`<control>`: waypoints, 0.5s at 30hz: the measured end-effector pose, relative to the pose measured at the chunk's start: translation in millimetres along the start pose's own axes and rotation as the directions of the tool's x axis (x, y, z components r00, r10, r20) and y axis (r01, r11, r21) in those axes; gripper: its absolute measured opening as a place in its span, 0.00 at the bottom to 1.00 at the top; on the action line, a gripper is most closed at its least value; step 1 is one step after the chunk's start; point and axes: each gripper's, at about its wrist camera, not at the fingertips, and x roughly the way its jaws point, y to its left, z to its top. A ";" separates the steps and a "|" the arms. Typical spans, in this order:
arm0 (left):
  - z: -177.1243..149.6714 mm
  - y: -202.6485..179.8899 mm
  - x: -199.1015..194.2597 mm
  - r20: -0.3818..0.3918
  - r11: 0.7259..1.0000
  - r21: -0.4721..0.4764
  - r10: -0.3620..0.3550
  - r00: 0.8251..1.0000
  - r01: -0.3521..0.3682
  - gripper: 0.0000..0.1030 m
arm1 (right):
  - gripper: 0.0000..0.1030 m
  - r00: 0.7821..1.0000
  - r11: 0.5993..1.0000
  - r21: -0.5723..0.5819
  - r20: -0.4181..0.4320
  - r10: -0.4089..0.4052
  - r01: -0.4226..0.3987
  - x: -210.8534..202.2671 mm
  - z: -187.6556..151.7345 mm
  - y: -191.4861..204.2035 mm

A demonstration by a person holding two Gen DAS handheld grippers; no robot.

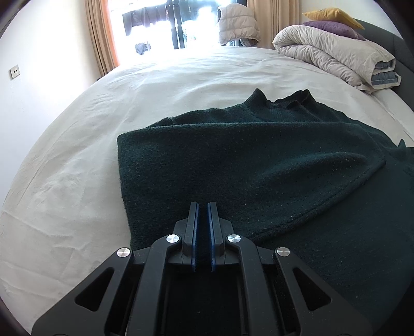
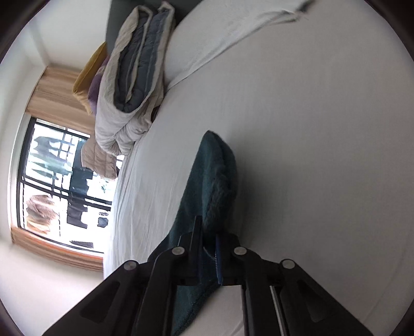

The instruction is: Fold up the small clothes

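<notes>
Lying on the white bed sheet (image 1: 77,160) — dark green sweater (image 1: 233,160), partly folded; left gripper (image 1: 203,206) nearly closed, empty, above near hem; right gripper (image 2: 207,230) clamping sweater cloth.

A wide bed (image 1: 77,160) covered in a wrinkled white sheet fills the room. At its head a dark grey headboard (image 1: 388,51) rises, and against it lies a rolled cream duvet (image 1: 333,56) with a blue-grey lining, topped by a purple cushion (image 1: 333,27) and a mustard cushion (image 1: 331,14). Beyond the far side of the bed a large black-framed window (image 2: 59,181) floods the sheet with glare; clothes hang outside it. Peach curtains (image 1: 99,33) flank the window. A pale quilted vest (image 1: 238,23) hangs beside it. The white wall left of the bed carries a socket plate (image 1: 15,71).
</notes>
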 end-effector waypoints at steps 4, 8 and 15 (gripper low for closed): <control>6.4 9.7 -10.1 0.003 0.995 -0.072 -0.063 0.998 0.063 0.07 | 0.08 1.000 0.953 -0.302 -0.027 -0.010 0.001 -3.2 -38.2 84.3; 22.0 8.2 -32.1 0.058 0.972 -0.149 -0.174 0.983 0.180 0.10 | 0.08 0.997 0.814 -0.580 -0.075 -0.016 -0.031 -0.5 -108.2 166.3; 60.4 -12.8 -39.3 0.159 0.731 -0.378 -0.553 0.818 0.568 0.93 | 0.08 0.992 0.429 -0.899 -0.119 -0.047 -0.088 15.9 -277.1 251.4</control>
